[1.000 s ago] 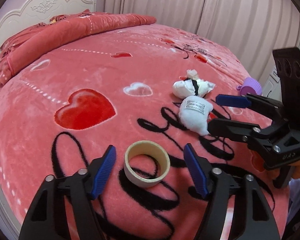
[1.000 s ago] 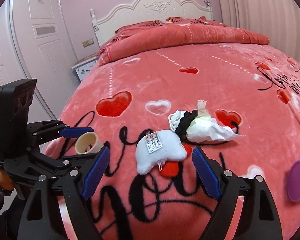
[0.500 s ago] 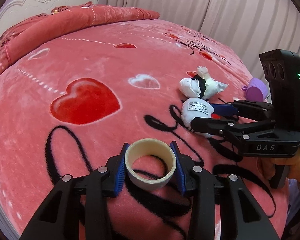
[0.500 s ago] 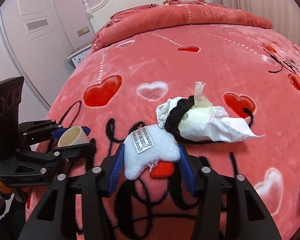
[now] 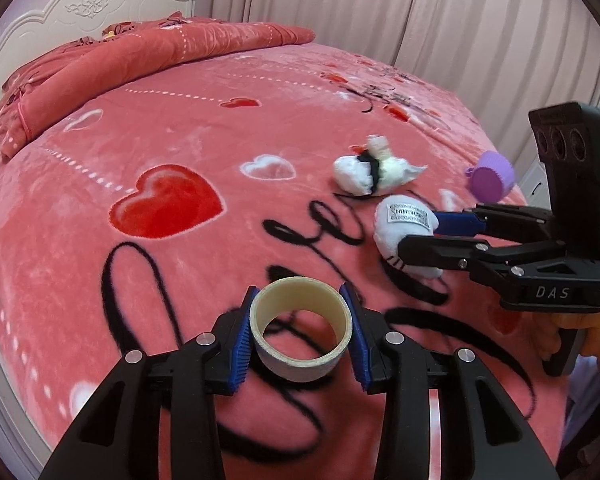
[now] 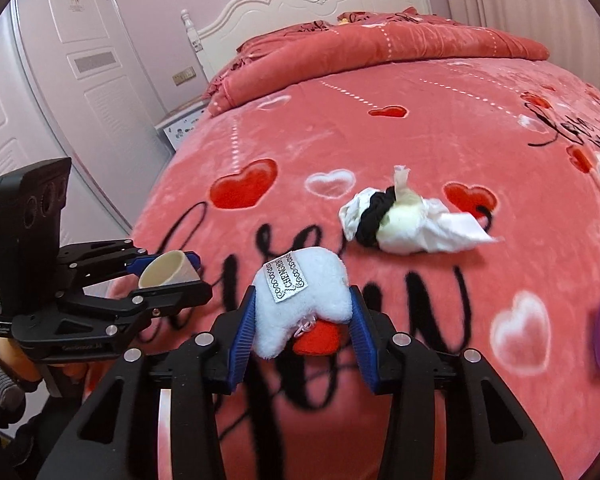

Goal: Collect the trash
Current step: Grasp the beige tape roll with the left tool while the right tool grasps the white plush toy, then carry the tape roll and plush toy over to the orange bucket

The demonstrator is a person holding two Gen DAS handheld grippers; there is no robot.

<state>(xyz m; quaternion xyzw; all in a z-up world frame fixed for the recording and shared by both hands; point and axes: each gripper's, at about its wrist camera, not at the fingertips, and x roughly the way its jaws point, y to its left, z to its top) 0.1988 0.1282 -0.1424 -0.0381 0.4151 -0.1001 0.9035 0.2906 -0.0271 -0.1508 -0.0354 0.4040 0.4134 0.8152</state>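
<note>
Left wrist view: a pink heart-print blanket (image 5: 172,128) fills the frame under pleated curtains (image 5: 420,12) — the tape roll (image 5: 300,334) is clamped by the left gripper (image 5: 300,340) at lower centre.

Right wrist view: a white headboard (image 6: 300,4) stands at top — the white plush piece (image 6: 304,296) is pinched by the right gripper (image 6: 302,330) at lower centre, below a tissue wad (image 6: 412,220).

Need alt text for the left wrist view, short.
The left gripper is shut on a tape roll above a pink heart-print blanket. To its right, the right gripper clamps a white plush.
</note>
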